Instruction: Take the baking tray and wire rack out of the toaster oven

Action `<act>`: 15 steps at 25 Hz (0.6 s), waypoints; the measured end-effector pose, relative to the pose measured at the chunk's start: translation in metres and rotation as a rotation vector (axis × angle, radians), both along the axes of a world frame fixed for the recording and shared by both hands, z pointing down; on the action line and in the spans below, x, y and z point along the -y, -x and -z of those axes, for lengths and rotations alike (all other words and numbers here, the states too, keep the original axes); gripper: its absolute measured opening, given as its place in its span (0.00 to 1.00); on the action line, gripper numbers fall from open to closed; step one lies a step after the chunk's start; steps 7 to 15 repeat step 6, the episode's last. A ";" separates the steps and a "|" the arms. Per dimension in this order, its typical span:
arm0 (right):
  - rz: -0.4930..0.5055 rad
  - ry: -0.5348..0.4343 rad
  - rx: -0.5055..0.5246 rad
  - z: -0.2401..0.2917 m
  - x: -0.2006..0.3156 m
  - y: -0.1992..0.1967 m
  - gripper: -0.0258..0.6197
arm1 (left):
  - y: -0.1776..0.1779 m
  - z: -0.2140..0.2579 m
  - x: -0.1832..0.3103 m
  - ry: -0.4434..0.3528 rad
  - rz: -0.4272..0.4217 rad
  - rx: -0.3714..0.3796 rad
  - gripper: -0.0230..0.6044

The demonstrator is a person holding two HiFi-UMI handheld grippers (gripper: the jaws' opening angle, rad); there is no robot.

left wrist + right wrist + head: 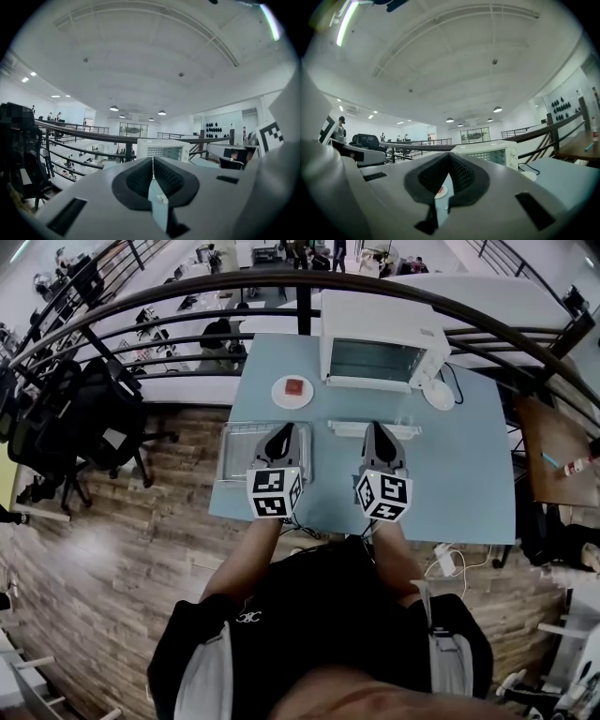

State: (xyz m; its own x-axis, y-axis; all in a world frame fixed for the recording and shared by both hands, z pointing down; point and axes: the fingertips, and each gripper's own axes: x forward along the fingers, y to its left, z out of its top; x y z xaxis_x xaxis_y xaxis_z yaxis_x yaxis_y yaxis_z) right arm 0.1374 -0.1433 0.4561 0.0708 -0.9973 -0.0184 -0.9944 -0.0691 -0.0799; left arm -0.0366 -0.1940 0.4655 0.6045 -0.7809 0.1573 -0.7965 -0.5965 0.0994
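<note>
Left claw (279,434) and right claw (378,430) both clenched, empty. Silver rectangular wire rack (239,451) lies under left claw. Pale flat strip, likely the baking tray (347,429), sits beneath right claw's tips. White boxy toaster oven (380,351) ahead of both, door shut. Removal looks done; next only calls for backing the claws clear.

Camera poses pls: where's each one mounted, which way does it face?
Head view: on the person's head, steeply down onto the table and toaster oven; shows torso, forearms, left gripper, right gripper.
Left gripper view: rides the left gripper, about level toward the toaster oven and railing; own shut jaws at the bottom.
Right gripper view: rides the right gripper, level toward the toaster oven; own shut jaws.
Shared: all three see the toaster oven.
</note>
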 end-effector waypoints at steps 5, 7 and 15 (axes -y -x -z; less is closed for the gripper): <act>0.011 -0.012 -0.004 0.005 0.000 0.003 0.04 | 0.003 0.010 0.001 -0.034 0.004 0.003 0.07; 0.017 -0.013 -0.004 0.005 0.000 0.005 0.04 | 0.003 0.012 0.001 -0.038 0.004 0.003 0.07; 0.017 -0.013 -0.004 0.005 0.000 0.005 0.04 | 0.003 0.012 0.001 -0.038 0.004 0.003 0.07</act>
